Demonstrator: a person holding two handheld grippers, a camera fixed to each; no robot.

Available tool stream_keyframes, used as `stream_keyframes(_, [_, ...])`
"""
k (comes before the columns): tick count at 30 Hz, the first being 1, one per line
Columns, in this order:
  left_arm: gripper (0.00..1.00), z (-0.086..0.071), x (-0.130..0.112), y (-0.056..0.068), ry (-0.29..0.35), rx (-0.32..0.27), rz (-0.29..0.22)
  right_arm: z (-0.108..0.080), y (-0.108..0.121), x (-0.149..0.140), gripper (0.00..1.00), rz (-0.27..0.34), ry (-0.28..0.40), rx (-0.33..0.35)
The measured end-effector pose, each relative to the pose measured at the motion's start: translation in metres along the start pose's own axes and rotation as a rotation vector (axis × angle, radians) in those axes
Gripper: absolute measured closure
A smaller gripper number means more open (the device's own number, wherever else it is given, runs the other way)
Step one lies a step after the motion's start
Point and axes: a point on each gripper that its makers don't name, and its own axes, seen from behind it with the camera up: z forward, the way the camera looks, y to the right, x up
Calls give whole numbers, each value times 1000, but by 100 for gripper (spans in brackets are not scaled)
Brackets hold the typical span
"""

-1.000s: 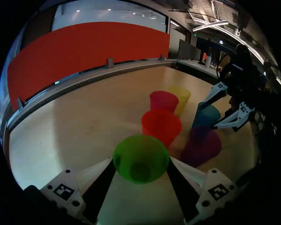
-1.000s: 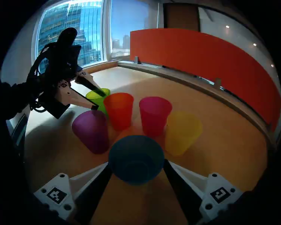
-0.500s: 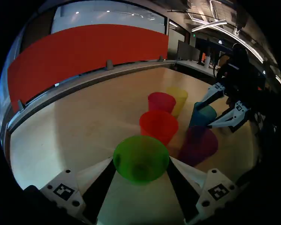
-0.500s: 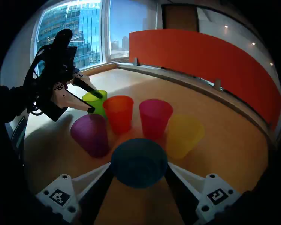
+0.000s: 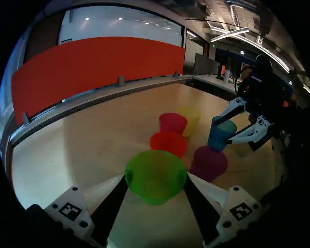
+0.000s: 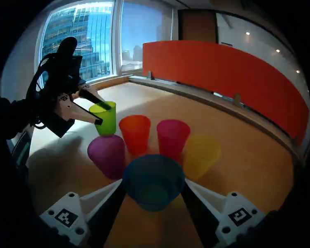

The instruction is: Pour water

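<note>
Both cups have come up off the table since a second ago: the left gripper (image 5: 155, 175) has lifted the green cup (image 5: 156, 184) and the right gripper (image 6: 153, 181) has lifted the blue cup (image 6: 153, 188). The four cups left standing look lower and farther away than before.

From where the left gripper looks, its two fingers are clamped on either side of the green cup, which is held mouth-up above the wooden table (image 5: 93, 136). The right gripper view shows that same cup from the side, upright and clear of the tabletop, above and behind the purple cup (image 6: 107, 155).

The right gripper's fingers press on the blue cup the same way, one on each side. In the left gripper view this cup hangs in the air roughly upright, above the purple one and to the right of the yellow cup (image 5: 188, 120).

On the table the orange cup (image 6: 135, 132) and the pink cup (image 6: 173, 136) stand side by side, nearly touching. The yellow cup is just beside the pink, and the purple cup is just beside the orange. All four are upright.

Whether either held cup has water in it, I cannot tell. A long orange wall panel (image 5: 93, 62) runs along the table's far edge, and tall windows (image 6: 84, 41) are behind the left gripper.
</note>
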Motion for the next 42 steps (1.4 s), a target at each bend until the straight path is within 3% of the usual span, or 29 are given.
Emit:
stream_keyframes(9, [12,-28,23,14,86,2,8,-28,-8,37,9,-3,95,-13])
stream_keyframes(23, [12,-71,65,46,217,-3,38,-64,-28,86,10,-24,258,-15])
stream_keyframes(30, [12,-84,79,62,267,-18,39,-77,-37,103,10,-21,342,-13])
stream_keyframes(42, [12,-97,94,77,336,-33,40,-90,-41,125,10,-19,425,-14])
